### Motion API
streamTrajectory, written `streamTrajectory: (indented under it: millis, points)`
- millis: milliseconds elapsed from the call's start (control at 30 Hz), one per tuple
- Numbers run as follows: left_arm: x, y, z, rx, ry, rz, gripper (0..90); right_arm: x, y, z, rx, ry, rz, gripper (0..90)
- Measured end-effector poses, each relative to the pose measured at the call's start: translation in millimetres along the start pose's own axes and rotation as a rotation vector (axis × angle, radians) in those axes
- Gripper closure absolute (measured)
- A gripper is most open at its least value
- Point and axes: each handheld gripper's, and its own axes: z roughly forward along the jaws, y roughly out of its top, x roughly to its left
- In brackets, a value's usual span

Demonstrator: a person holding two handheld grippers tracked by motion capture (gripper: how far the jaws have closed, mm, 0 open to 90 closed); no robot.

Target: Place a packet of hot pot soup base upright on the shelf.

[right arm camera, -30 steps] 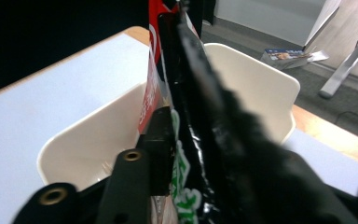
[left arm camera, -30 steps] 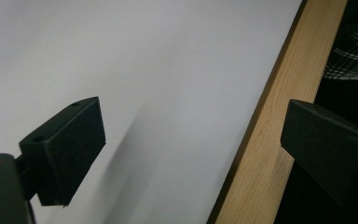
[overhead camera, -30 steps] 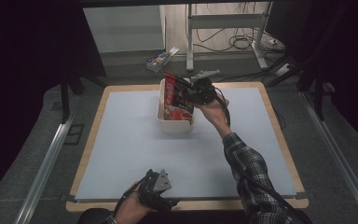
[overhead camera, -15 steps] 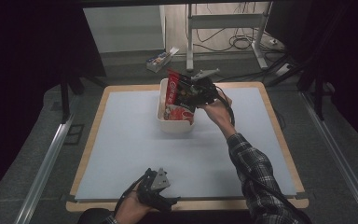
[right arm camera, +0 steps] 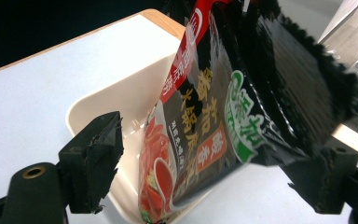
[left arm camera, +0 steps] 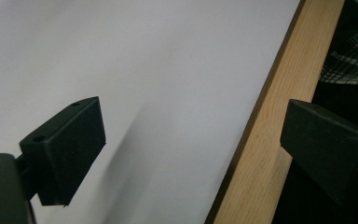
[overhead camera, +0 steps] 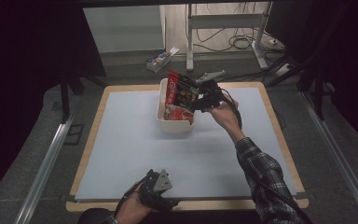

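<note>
In the high view, a white tub (overhead camera: 175,122) stood on the pale blue mat (overhead camera: 135,154) toward the far side of the counter (overhead camera: 279,135). A red-and-black snack packet (overhead camera: 181,95) stood tilted in the tub, its top rising above the rim. The right gripper (overhead camera: 196,99) was at the packet's right side, held by a hand on a plaid-sleeved arm (overhead camera: 261,177) that reached in from the near right. Its jaws had just been opening. The left gripper (overhead camera: 156,189) sat at the near edge of the counter, well apart from the tub, with a grey three-cornered plate on top.

In the left gripper view, the left gripper (left arm camera: 191,154) had its two black jaws spread wide with nothing between them. Below lay the pale mat (left arm camera: 144,60) and the counter's wooden edge (left arm camera: 261,140), with a bit of plaid sleeve (left arm camera: 354,60) beyond.

In the right gripper view, the right gripper (right arm camera: 214,172) stood wide open around the snack packet (right arm camera: 214,121). The left jaw was clear of the packet, while the packet's black lower corner lay against the right jaw. The packet leaned into the white tub (right arm camera: 121,102), its red lower end down inside the tub.
</note>
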Motion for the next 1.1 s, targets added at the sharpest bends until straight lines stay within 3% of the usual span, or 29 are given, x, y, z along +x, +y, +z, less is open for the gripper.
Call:
streamTrajectory:
  millis: [533,733,800,833,900,1000,1100]
  points:
    - [-2.3,0.8,2.0,0.013,-0.006,0.023,7.1,2.6,-19.4,-19.7,-0.004,0.025,0.011,16.8]
    - [-3.3,0.2,5.9,0.044,-0.011,0.035,7.1,6.8,-38.3,-19.3,0.039,0.029,-0.012,16.7]
    - [-3.7,-1.5,10.8,0.082,-0.022,0.050,7.1,6.7,-41.2,-18.8,0.044,0.029,-0.013,16.7]
    - [-4.8,-1.8,11.7,0.084,-0.028,0.065,1.5,6.9,-47.0,-17.5,0.052,0.035,-0.005,16.7]
    - [-10.6,-1.4,14.0,0.106,0.008,0.116,2.1,7.2,-53.3,-15.4,0.063,0.041,0.001,16.7]
    - [-11.9,-1.3,14.6,0.114,0.018,0.136,1.7,7.7,-63.2,-10.4,0.085,0.046,0.005,16.7]
    - [-11.2,-1.0,14.0,0.112,0.015,0.127,2.1,7.8,-69.0,-7.1,0.097,0.050,0.010,16.7]
